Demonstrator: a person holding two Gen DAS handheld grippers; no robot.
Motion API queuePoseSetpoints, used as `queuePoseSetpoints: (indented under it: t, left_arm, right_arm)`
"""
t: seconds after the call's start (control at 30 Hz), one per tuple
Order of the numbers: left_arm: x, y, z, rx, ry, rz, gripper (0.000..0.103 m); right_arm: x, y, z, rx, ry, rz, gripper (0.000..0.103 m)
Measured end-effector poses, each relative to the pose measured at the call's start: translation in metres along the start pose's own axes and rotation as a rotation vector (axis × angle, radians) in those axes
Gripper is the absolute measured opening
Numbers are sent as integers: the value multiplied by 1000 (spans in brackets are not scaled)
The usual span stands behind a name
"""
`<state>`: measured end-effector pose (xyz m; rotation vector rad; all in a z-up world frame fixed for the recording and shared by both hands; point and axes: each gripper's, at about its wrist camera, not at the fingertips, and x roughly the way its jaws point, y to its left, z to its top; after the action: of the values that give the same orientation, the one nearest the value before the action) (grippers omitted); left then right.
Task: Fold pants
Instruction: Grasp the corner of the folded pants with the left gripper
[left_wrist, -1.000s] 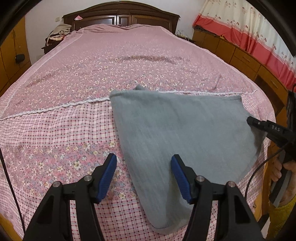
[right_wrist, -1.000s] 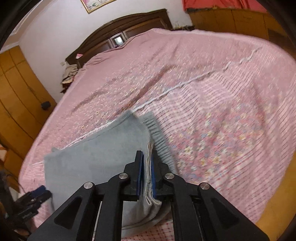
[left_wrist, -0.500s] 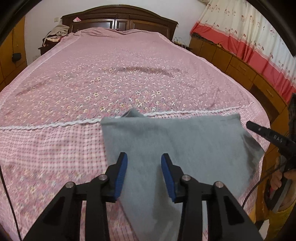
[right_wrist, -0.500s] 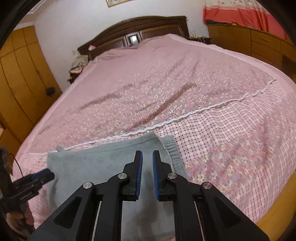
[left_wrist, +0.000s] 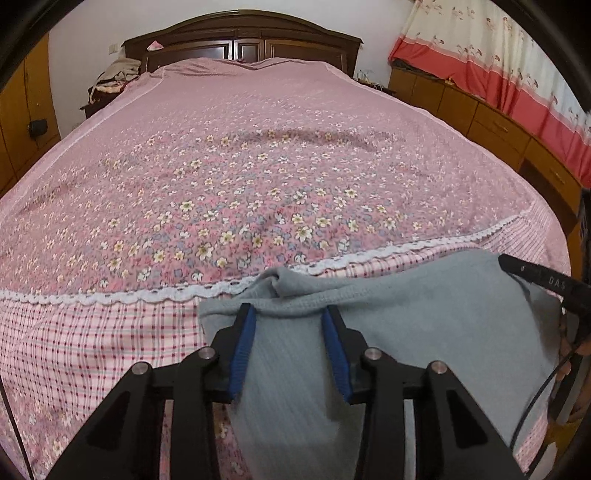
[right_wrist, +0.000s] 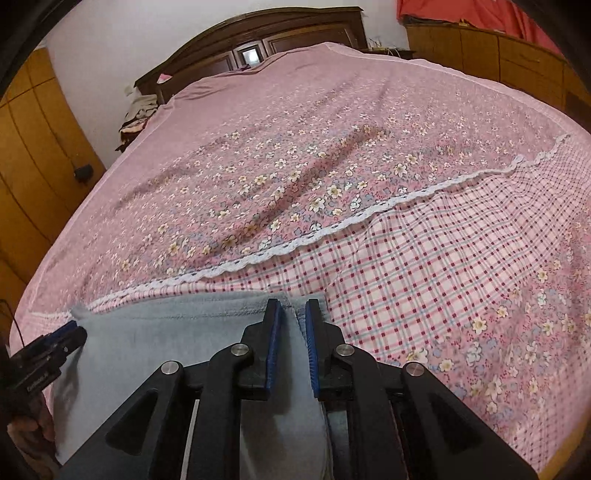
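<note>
Folding looks mostly done: grey pants lie as a flat, doubled-over rectangle at the near edge of the bed, on the checked band of the bedspread just short of the white lace trim. Far edge of the fold runs roughly parallel to the trim, with a small bump of fabric poking up at the middle. Waistband end sits at the right side of the stack in the right wrist view, pants otherwise smooth.

Left gripper has its jaws moderately apart, over the cloth near the far-left corner of the fold, gripping nothing. Right gripper has a narrow gap, fingers straddling a fabric ridge by the waistband; not pinched as far as I can see.

Judgement: either one more fold or just tidying left; bump and layered edges need flattening. Lower part of the pants is hidden under the grippers.
</note>
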<state>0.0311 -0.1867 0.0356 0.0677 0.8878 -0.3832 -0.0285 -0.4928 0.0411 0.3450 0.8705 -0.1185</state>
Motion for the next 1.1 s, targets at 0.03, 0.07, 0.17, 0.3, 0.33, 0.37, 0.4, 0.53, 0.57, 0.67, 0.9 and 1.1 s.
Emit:
queuePoseSetpoints:
  t: [0.03, 0.07, 0.17, 0.3, 0.33, 0.37, 0.4, 0.53, 0.57, 0.67, 0.9, 1.1]
  left_arm:
    - [0, 0, 0, -1, 1, -1, 41]
    - [-1, 1, 1, -4, 2, -4, 41]
    - [-11, 6, -1, -27, -1, -22, 41]
    - [-29, 10, -8, -33, -19, -9, 41]
    - [-34, 11, -11, -33, -25, -4, 42]
    - [-38, 11, -13, -33, -26, 1, 44]
    - [-41, 10, -15, -33, -25, 8, 48]
    - [-53, 11, -27, -58, -12, -14, 50]
    - [-55, 11, -29, -67, -5, -28, 50]
    - [-66, 11, -40, -80, 7, -56, 51]
    - [-81, 7, -64, -84, 41, -75, 56]
    - [-73, 7, -84, -118, 106, -109, 57]
  right_arm:
    - [0, 1, 1, 1, -1, -3, 13]
    - [0, 2, 3, 2, -2, -4, 13]
    - [-12, 1, 3, 22, -16, 6, 13]
    - [-37, -4, -2, 31, -38, -2, 14]
    - [-45, -5, -4, 30, -48, -1, 15]
    - [-51, -5, -6, 29, -54, 0, 15]
    - [-58, -4, -9, 28, -59, 1, 15]
    - [-81, -2, -21, 17, -65, 13, 15]
    - [-85, -1, -25, 7, -67, 16, 15]
    - [-97, 8, -36, -23, -67, 21, 15]
    - [-100, 22, -57, -81, -54, 8, 15]
    - [-85, 17, -67, -61, -19, 2, 15]
